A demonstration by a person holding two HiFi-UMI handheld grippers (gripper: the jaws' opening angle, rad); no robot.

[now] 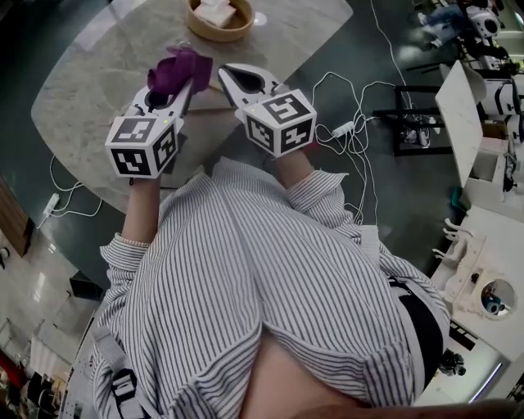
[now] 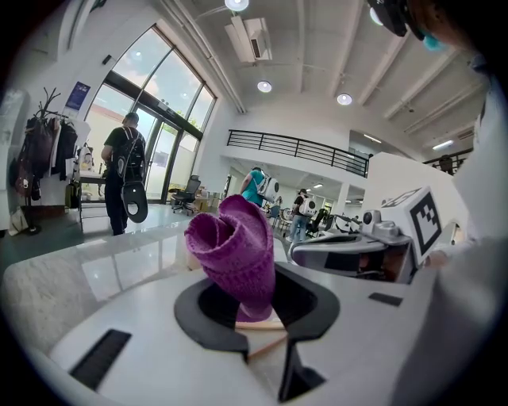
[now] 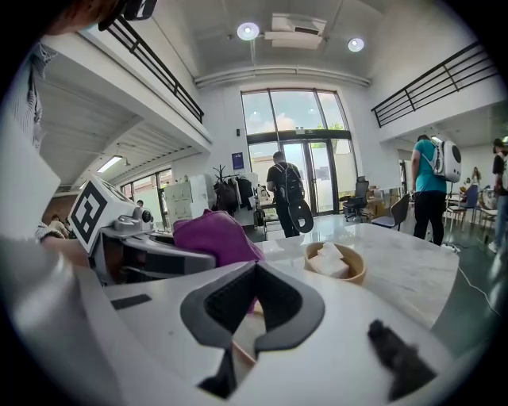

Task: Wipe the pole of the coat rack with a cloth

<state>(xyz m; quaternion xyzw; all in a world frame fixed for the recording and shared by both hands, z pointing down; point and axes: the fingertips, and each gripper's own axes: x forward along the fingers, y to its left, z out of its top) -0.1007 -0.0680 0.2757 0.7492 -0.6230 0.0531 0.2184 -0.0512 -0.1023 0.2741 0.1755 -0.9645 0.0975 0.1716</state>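
In the left gripper view, the coat rack is standing far off at the left edge, beside the glass doors, carrying dark garments; its pole is not showing clearly. The left claw is hovering over the marble surface and pinching a bunched purple cloth, which is sticking up out of its jaws. Just beside it, to the right, the right claw is sitting with its jaws pressed together, gripping nothing. Farther across the surface, a wooden bowl is holding something white. White cables are trailing over the dark floor at the right.
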